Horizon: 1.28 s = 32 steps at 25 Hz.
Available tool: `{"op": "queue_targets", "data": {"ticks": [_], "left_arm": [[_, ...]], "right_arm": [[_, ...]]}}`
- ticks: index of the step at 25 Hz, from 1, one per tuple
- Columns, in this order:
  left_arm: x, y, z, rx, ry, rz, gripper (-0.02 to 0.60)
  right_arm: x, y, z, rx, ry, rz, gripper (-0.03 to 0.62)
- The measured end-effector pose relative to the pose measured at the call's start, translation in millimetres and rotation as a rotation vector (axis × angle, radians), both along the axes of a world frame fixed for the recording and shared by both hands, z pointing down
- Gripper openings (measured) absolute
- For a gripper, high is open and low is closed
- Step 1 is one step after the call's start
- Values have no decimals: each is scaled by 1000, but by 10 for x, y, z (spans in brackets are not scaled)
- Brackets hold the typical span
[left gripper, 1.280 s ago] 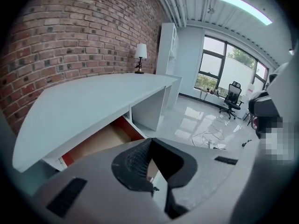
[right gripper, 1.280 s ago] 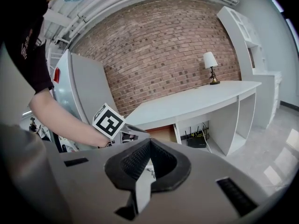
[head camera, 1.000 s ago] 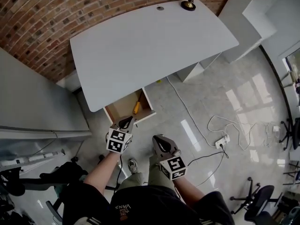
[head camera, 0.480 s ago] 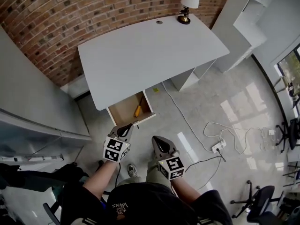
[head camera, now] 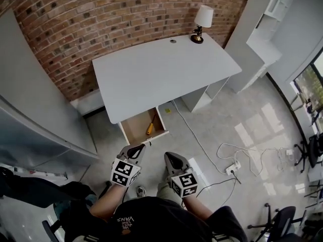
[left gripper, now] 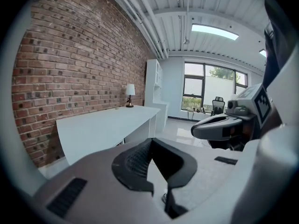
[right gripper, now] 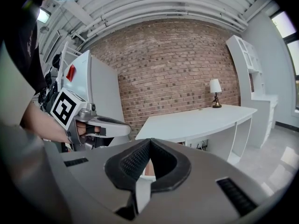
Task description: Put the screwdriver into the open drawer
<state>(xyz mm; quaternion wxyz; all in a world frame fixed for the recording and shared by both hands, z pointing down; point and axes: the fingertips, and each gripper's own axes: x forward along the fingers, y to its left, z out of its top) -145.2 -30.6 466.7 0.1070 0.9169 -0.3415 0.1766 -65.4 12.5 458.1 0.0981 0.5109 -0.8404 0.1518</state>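
So the way I read it, the placing part is basically done. The screwdriver (head camera: 150, 127), yellow handle, is lying inside the drawer (head camera: 145, 139), over toward its right side, and the drawer is pulled out from under the desk (head camera: 161, 69)

Left gripper (head camera: 135, 149) has its jaws pressed together with nothing in them, and its own view just looks over the closed tips at the desk and the room. Same for the right gripper (head camera: 170, 158): jaws together, empty. Both are held close in front of the person, short of the drawer front and not touching it, the left one the nearer of the two

Next move, I'd guess not much is left. The task only says get it in the drawer. If anyone wanted it shut, a closed tip pushing square on the front panel would do, but that isn't asked for
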Motion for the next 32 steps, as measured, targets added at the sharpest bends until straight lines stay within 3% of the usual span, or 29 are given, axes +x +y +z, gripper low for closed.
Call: {"op": "queue_targets", "data": {"ticks": [15, 32], "left_arm": [[-305, 544, -451, 56, 62, 1, 8], [-444, 823, -577, 82, 90, -1, 8]], "right_arm": [[-272, 264, -295, 46, 37, -25, -5], [-416, 425, -444, 89, 43, -26, -5]]}}
